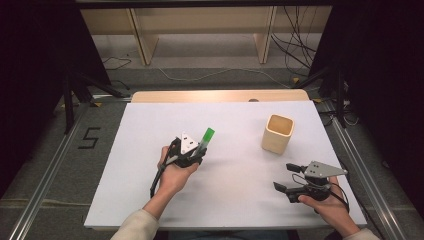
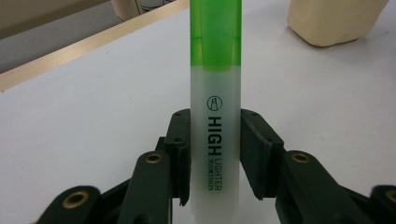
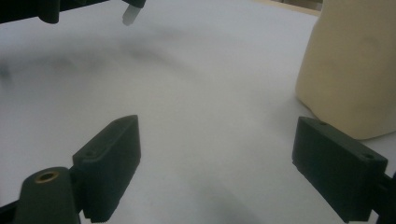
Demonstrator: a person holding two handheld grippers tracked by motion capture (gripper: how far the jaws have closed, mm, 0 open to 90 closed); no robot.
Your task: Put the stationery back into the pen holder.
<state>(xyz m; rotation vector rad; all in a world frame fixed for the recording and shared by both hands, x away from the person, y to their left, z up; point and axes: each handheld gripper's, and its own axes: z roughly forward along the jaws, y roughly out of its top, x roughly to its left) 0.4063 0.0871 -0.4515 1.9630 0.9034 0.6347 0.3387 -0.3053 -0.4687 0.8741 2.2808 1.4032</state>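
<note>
White table (image 1: 150,200), rectangular, with a pale wooden edge along its far side; floor at far left bears a black marking shaped like the figure five (image 1: 89,138). Left gripper (image 1: 196,151), held in the person's left hand (image 1: 172,175) over the left-centre of the table: jaws closed partway onto a highlighter (image 1: 204,140), which stands between them with its green cap pointing up and away toward the far right. In the left gripper view the highlighter (image 2: 215,93) runs straight up the middle, translucent white barrel printed HIGH LIGHTER, green cap above; both black pads (image 2: 182,154) press flat against the barrel on either side, low on its body, the cap well clear of the grip. The highlighter is lifted off the table, resting on nothing but the jaws. Cream pen holder (image 1: 277,133), square-mouthed, upright, standing on the right-centre of the table, well apart from the highlighter and beyond the right gripper; it shows at the upper right of the left gripper view (image 2: 334,21) and at the right of the right gripper view (image 3: 355,70). Right gripper (image 1: 288,177), held in the person's right hand (image 1: 332,207) near the table's front right corner, grey three-cornered plate on top: jaws spread wide, nothing between them, bare white table beneath.
</note>
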